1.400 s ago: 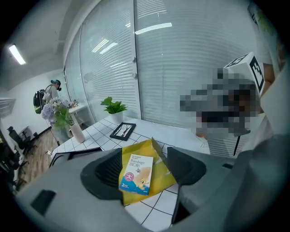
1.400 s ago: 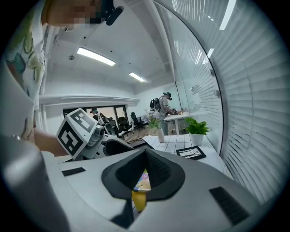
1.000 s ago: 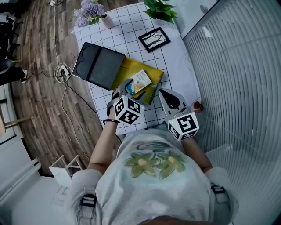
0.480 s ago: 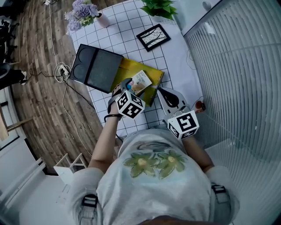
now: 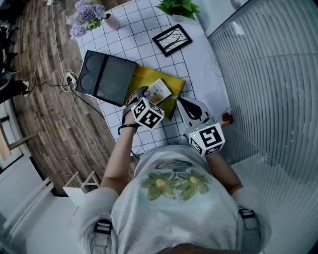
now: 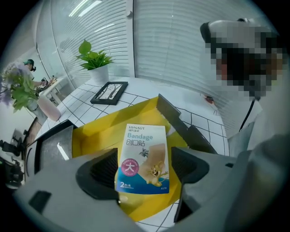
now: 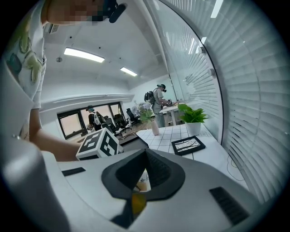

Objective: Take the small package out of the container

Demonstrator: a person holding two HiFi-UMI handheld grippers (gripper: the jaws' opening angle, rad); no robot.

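Observation:
The small package (image 6: 144, 158), a white and blue bandage pack, lies flat in the open yellow container (image 6: 97, 133). My left gripper (image 6: 145, 174) reaches over the container's near edge with the pack between its jaws. The jaws are opening, and neither of the dark pads (image 6: 102, 170) presses on the pack. In the head view the left gripper (image 5: 143, 94) sits at the pack (image 5: 160, 89) inside the yellow container (image 5: 174, 85). My right gripper (image 5: 188, 103) hovers just right of the container, tips together and empty; the right gripper view shows its jaws (image 7: 146, 152) meeting.
The container's black lid (image 5: 107, 77) lies open to the left on the white grid tablecloth (image 5: 144, 37). A framed picture (image 5: 172, 39), a green plant (image 5: 180, 8) and a vase of purple flowers (image 5: 88, 14) stand at the far end. Window blinds (image 5: 268, 74) run along the right.
The left gripper has edged a little further over the yellow container, around the pack. The pack and the right gripper have stayed put.

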